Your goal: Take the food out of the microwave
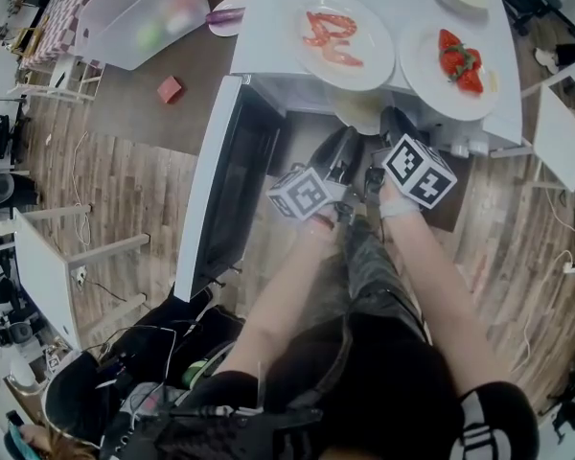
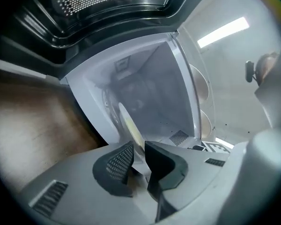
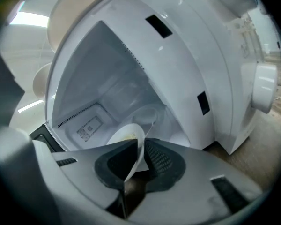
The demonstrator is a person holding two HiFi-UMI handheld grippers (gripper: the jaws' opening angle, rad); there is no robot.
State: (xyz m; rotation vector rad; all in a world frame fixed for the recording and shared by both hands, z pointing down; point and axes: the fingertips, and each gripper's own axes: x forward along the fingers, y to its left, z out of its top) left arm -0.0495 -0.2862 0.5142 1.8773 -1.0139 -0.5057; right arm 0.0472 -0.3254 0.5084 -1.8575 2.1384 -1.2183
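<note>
White all over, the microwave [image 1: 268, 27] fills the top of the head view with its door [image 1: 216, 190] swung wide to the left. Both tools reach into the opening: the left tool [image 1: 348, 140] and the right tool [image 1: 388, 115] flank a pale plate [image 1: 357, 113] that sits just at the mouth of the cavity. On the microwave's top, a plate of prawns [image 1: 369, 22] and a plate of strawberries [image 1: 422, 77] sit close to the front edge. I would judge that raising the pale plate too early could knock them from below. In the left gripper view, the left tool [image 2: 138, 156] is clenched on the plate's thin rim, and the plate runs edge-on away from the pads into the cavity. So small a bite could let the rim slide out if the pull comes off-line. In the right gripper view, the right tool [image 3: 140, 158] likewise pinches the opposite rim between its ribbed pads. A yellowish smear of food shows on the plate, too small to name. With two separate holds, the likely faults are one hand leading the other, which would twist the plate loose, or a tilt that lets the food slide off. A rim catching the cavity's lip on the way out is another.
</note>
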